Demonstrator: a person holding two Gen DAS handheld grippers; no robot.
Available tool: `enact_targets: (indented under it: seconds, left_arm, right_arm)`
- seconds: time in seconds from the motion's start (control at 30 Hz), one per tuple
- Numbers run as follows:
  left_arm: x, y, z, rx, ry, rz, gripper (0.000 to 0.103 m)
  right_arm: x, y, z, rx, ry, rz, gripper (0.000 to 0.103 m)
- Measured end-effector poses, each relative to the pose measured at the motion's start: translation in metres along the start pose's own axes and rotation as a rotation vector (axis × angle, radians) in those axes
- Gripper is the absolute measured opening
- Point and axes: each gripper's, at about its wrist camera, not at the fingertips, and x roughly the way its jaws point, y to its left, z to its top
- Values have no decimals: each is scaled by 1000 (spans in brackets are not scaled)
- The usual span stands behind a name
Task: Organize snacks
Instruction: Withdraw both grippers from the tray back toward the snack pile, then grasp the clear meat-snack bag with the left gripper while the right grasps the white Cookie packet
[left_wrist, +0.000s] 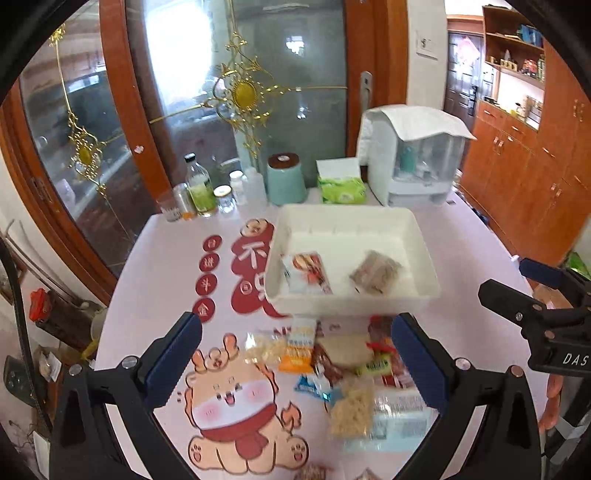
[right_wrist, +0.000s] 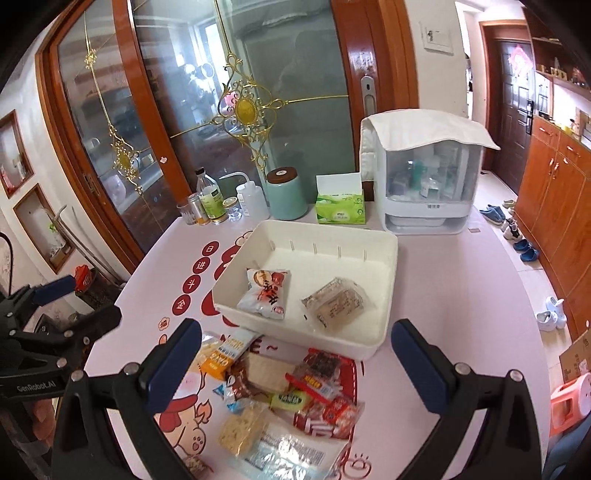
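Two grippers, left gripper (left_wrist: 297, 354) and right gripper (right_wrist: 295, 360), hovered with jaws apart and empty over a heap of mixed plastic snack packets (right_wrist: 280, 402) near the bench's front edge. Beyond lay a white rectangular plastic tray (right_wrist: 388, 280) holding a red-and-white snack pouch (right_wrist: 265, 292) and a clear-wrapped brown cake (right_wrist: 338, 301).

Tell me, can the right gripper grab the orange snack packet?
Probably yes. The right gripper is open and empty above the pile, and the orange snack packet lies at its edge, little covering it.

A white tray (right_wrist: 386, 295) is sitting on a pale pink tablecloth (right_wrist: 461, 295) showing red characters and a cartoon dragon (left_wrist: 232, 406).
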Motion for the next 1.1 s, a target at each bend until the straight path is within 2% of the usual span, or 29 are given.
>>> enact_targets:
  seconds: [0.27, 0.43, 0.67, 0.8, 1.1]
  left_arm:
    - [-20, -2, -60, 69, 18, -64, 102]
    - [-15, -2, -104, 88, 75, -109, 102]
    - [5, 0, -159, 97, 152, -129, 102]
    - [26, 3, -187, 105, 212, -116, 102]
    - [85, 7, -241, 113, 361, -147, 98]
  right_arm:
    - [-14, 17, -49, -7, 61, -21, 103]
    - [-17, 24, -85, -24, 119, -52, 103]
    - [-28, 26, -122, -47, 119, -93, 101]
    - [-21, 31, -152, -61, 177, -40, 91]
    - [19, 67, -253, -131, 362, 86, 90]
